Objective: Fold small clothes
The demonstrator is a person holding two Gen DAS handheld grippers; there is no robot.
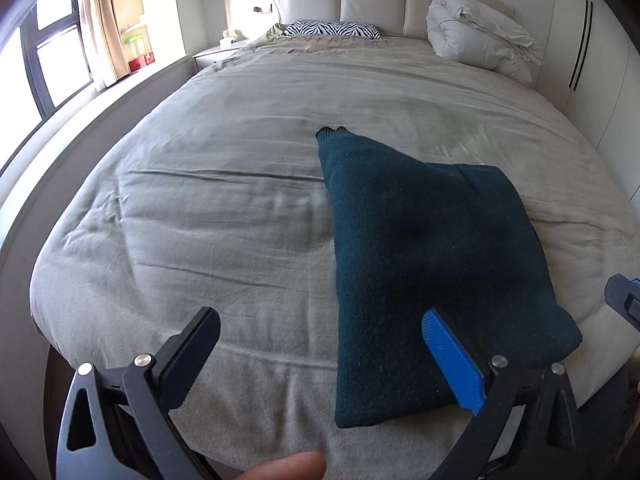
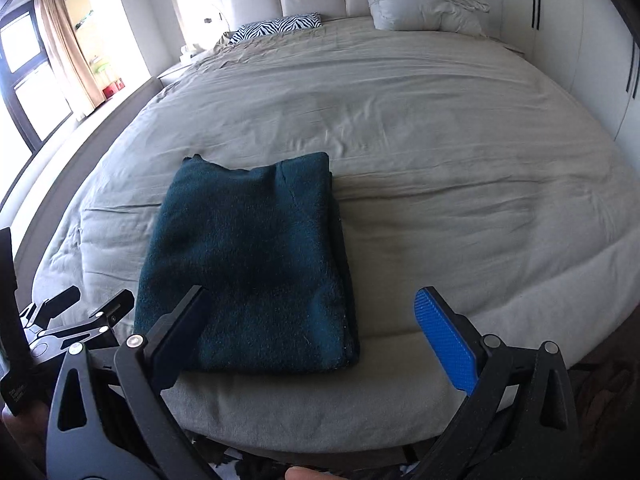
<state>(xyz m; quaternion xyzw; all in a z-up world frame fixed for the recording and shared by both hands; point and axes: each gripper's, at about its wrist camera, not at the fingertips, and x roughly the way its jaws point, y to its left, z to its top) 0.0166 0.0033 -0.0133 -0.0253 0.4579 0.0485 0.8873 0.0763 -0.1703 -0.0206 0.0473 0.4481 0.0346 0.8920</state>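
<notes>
Dark green sweater (image 2: pixel 248 264) lies folded near bed (image 2: pixel 440 160) foot edge, within reach. Left gripper (image 1: pixel 320 360) and right gripper (image 2: pixel 316 336) both spread wide, empty, above sweater's near edge; fold likely finished.

No words, labels, brand names, numbers or signs can be read in either view. On the black part of the left gripper (image 2: pixel 16 394) at the left edge of the right wrist view there is a faint line of small print (pale marks on the black surface), but it is too small and blurred to make out any letter.
</notes>
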